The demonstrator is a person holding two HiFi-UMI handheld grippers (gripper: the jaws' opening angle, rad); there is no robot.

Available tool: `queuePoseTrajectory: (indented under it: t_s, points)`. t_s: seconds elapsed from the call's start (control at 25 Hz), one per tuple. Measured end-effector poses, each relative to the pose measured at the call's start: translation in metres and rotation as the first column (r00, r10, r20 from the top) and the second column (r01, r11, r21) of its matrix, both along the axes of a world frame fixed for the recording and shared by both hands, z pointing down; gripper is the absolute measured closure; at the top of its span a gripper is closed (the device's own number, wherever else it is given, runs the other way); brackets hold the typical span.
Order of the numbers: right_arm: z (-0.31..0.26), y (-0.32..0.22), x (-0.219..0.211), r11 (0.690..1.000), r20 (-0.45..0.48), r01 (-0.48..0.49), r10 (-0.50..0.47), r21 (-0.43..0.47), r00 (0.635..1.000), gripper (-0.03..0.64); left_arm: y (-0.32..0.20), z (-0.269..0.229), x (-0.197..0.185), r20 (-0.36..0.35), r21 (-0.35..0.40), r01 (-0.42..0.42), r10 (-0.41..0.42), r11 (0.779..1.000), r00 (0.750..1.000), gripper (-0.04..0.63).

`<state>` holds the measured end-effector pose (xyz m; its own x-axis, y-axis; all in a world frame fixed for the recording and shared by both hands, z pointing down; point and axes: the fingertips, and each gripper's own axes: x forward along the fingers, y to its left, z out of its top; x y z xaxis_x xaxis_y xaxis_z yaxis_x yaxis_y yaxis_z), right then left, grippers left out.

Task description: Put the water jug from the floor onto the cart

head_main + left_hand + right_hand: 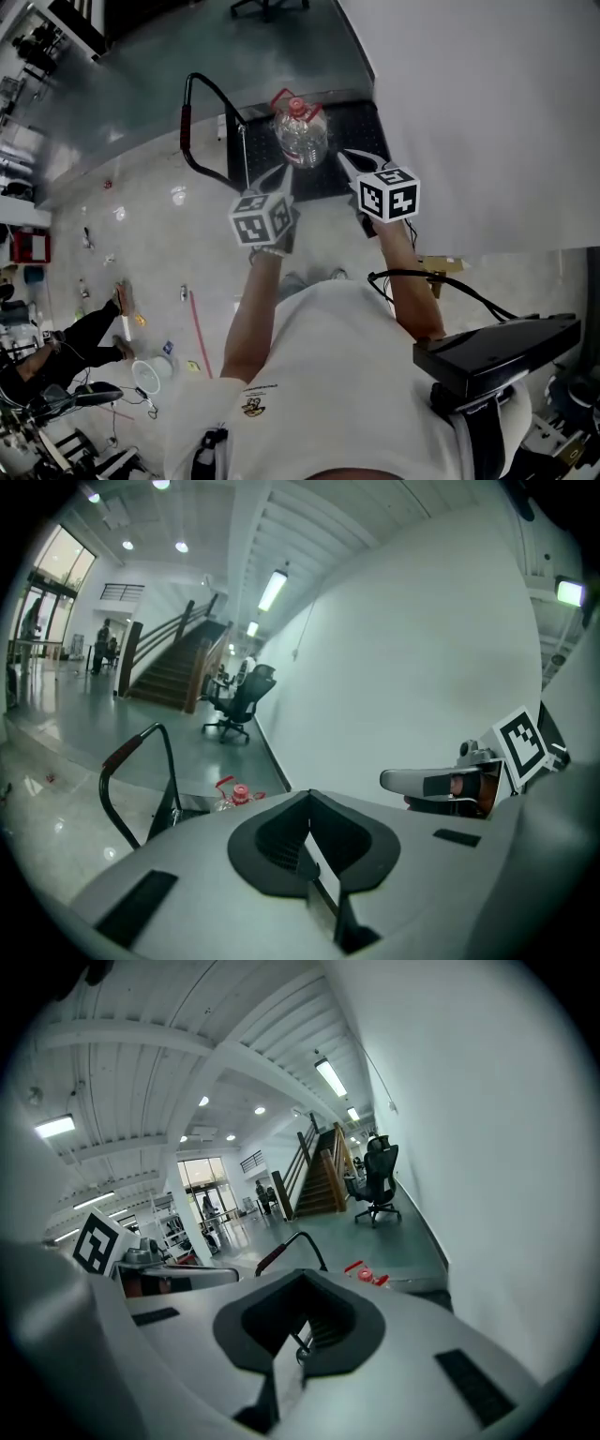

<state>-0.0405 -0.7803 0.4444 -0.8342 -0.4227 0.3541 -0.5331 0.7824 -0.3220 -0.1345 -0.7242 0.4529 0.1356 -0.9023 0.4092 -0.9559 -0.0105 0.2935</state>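
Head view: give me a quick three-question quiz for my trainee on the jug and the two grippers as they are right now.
1. True or false: the water jug lies tipped on its side.
2. Pick one. The jug's cap is: A blue, B red, C white.
3. In a few words: what do the left gripper and the right gripper hold?

Key
1. False: it stands upright on the cart.
2. B.
3. Nothing: both are shut and empty, short of the jug.
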Motion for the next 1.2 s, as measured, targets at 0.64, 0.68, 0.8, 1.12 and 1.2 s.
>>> queuePoseTrajectory:
  t_s: [0.64, 0.68, 0.8, 1.12, 1.2]
  points:
    - [-0.02, 0.039, -0.058, 0.998, -0.03, -0.049, 0.05, 0.029, 0.998, 0.601, 0.032, -0.024, -0.062, -0.003, 0.04, -0.029, 0.029, 0.999, 1.0, 0.594]
    - [-0.02, 0.04, -0.061, 0.998, -0.036, -0.05, 0.051, 0.028, 0.998, 0.601, 0.033, -0.024, -0.066, -0.008, 0.04, -0.028, 0.029, 0.999, 1.0, 0.594]
    - [-0.021, 0.042, -0.07, 0.999, -0.041, -0.048, 0.049, 0.027, 0.998, 0.601, 0.037, -0.025, -0.077, -0.016, 0.044, -0.021, 0.022, 0.999, 1.0, 0.594]
    - [-0.02, 0.053, -0.075, 0.999, -0.018, -0.052, 0.053, 0.014, 0.998, 0.601, 0.04, -0.019, -0.08, -0.022, 0.041, -0.027, 0.028, 0.999, 0.999, 0.594]
    - [-0.023, 0.055, -0.075, 0.998, -0.018, -0.056, 0.057, 0.022, 0.998, 0.601, 0.04, -0.02, -0.081, -0.023, 0.045, -0.027, 0.028, 0.999, 0.999, 0.594]
